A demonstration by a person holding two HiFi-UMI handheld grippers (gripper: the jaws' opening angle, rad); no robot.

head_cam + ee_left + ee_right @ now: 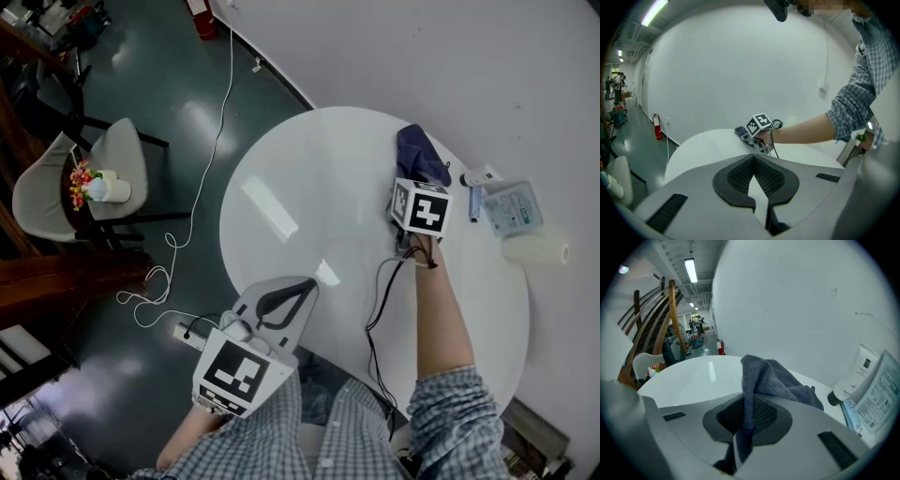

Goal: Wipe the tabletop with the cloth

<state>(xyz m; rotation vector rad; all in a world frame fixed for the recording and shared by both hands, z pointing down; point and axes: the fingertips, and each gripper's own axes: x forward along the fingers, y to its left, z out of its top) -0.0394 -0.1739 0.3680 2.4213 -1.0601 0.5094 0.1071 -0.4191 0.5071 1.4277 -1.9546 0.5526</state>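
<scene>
— Cloth (420,155): bunched at the table's (281,197) far edge, pinched in the right gripper's (417,183) jaws.
— Left gripper (281,305)?
— Jaws pressed together, nothing between them; it hangs at the near rim.
— Progress?
— Early, I judge. No wipe marks show, so most of the top is likely left to do.

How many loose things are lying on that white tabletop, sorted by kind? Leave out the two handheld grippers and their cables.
cloth: 1
tube: 1
printed packet: 1
white roll: 1
thin blue stick: 1
Total: 5
</scene>
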